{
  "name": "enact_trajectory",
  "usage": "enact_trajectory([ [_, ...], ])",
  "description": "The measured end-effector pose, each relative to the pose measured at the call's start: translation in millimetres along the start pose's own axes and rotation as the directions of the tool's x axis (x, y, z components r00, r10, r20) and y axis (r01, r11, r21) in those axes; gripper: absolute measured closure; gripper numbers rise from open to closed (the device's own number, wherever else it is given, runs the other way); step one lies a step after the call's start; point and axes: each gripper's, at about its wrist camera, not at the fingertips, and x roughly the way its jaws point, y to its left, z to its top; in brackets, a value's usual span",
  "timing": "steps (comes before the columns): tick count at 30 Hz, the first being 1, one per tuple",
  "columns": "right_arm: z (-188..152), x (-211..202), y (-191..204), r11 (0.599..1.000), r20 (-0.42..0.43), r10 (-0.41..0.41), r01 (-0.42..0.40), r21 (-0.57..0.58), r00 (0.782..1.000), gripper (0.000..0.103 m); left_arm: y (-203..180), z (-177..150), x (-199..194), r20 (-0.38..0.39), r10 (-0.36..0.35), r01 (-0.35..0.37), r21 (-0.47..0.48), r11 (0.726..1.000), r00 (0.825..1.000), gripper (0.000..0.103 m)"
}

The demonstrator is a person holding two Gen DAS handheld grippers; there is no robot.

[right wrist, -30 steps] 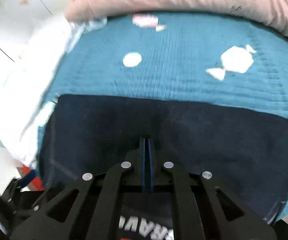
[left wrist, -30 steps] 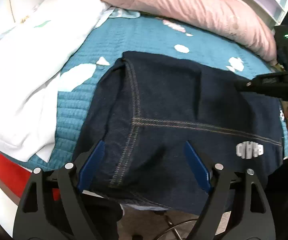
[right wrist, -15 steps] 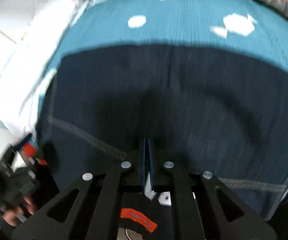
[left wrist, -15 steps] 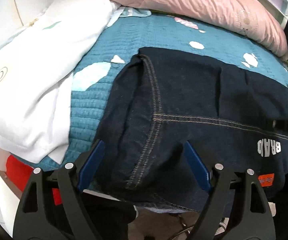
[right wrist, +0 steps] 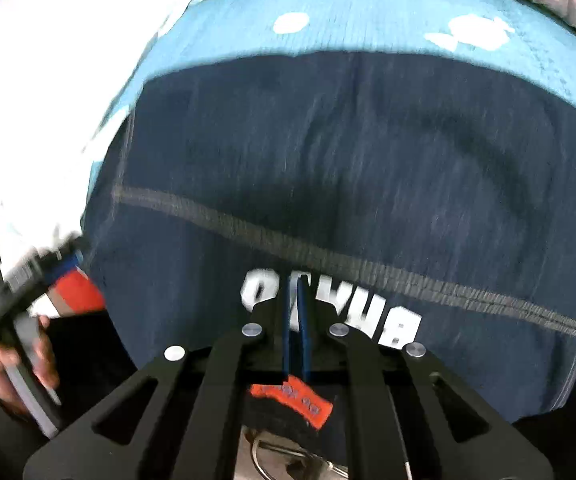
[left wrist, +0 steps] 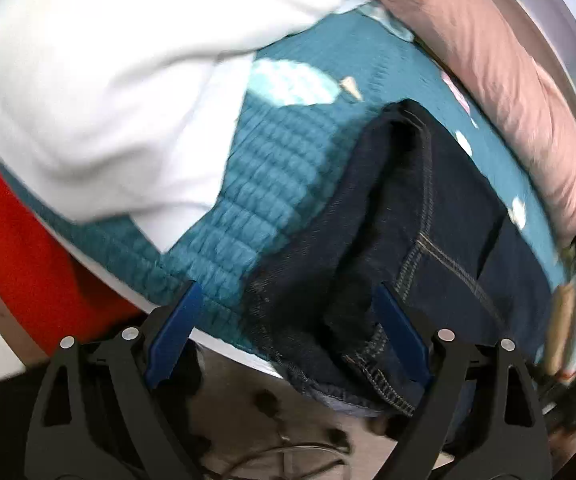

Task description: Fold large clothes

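One fold at least shows in your jeans [left wrist: 440, 216] on the bed [left wrist: 288, 152]; left hand-held gripper [left wrist: 288, 340], just widening, straddles their near corner ungripped, right hand-held gripper [right wrist: 294, 320] pinched, apparently empty.

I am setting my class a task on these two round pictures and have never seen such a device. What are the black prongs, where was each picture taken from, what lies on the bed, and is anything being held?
No robot here: a person holds a two-fingered gripping tool in each hand, and each tool carries a wide-angle camera looking along its fingers. That gives the round, bent pictures.

One picture comes from the left gripper. Its jaws stand wide and have just opened further; a corner of the dark jeans lies between them, not pinched.

The other comes from the right gripper. Its jaws are nearly shut; whether they pinch cloth is unclear.

The jeans lie on a teal quilt, beside a white garment and a pink pillow. The right view also shows the person's hand on the left tool.
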Motion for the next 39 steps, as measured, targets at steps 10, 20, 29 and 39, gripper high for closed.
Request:
enact_trajectory([
  [10,-8,12,-17,1.0,-0.006,0.019,-0.019,0.02,1.0,0.101,2,7,10,0.027,0.099,-0.099,0.002,0.995,0.995,0.015],
  [20,-7,11,-20,0.998,-0.012,0.042,-0.041,0.045,0.999,0.101,-1,2,6,-0.012,0.056,-0.056,0.03,0.998,0.998,0.058],
  [29,-11,4,-22,0.995,-0.012,0.071,-0.07,0.077,0.997,0.099,-22,-2,1,0.013,0.109,-0.11,0.142,0.984,0.994,0.092],
  [39,-23,-1,-20,0.99,-0.018,0.111,-0.108,0.091,0.994,0.096,-18,-3,11,-0.071,0.042,-0.035,0.089,0.995,0.997,0.088],
])
